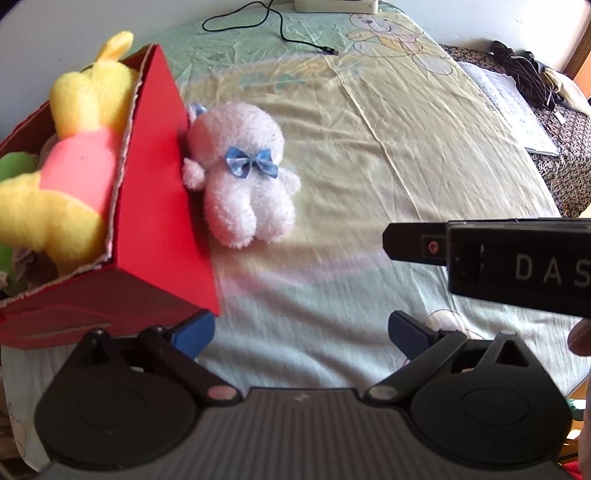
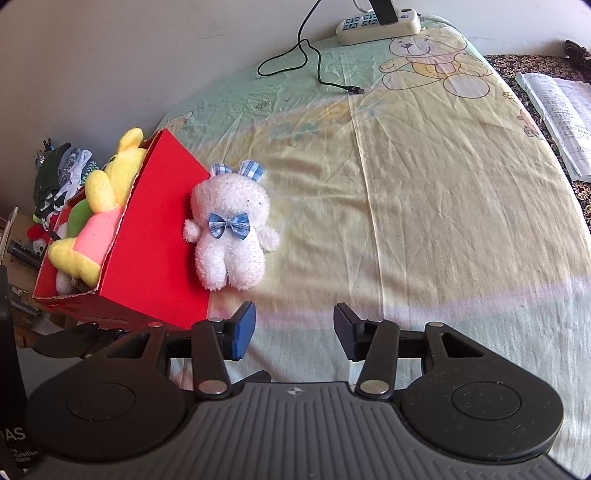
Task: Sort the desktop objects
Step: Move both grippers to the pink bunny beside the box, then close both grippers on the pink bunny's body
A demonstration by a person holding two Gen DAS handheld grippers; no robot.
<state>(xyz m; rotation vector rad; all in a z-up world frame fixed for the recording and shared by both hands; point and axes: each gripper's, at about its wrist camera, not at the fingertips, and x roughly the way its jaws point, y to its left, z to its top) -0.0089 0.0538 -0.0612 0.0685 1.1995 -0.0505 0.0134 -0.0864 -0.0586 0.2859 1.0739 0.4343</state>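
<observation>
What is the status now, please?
Both tools open, empty: left, right. White plush toy lies on the sheet, touching the red box. Nothing in the way.

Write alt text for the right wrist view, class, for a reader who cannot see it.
A white plush bunny with a blue bow lies on a bedsheet against a red box holding a yellow plush toy. The open right gripper points toward it.

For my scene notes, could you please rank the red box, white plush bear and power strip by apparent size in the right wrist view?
1. red box
2. white plush bear
3. power strip, though it lies farthest away, so its rank is unsure.
</observation>
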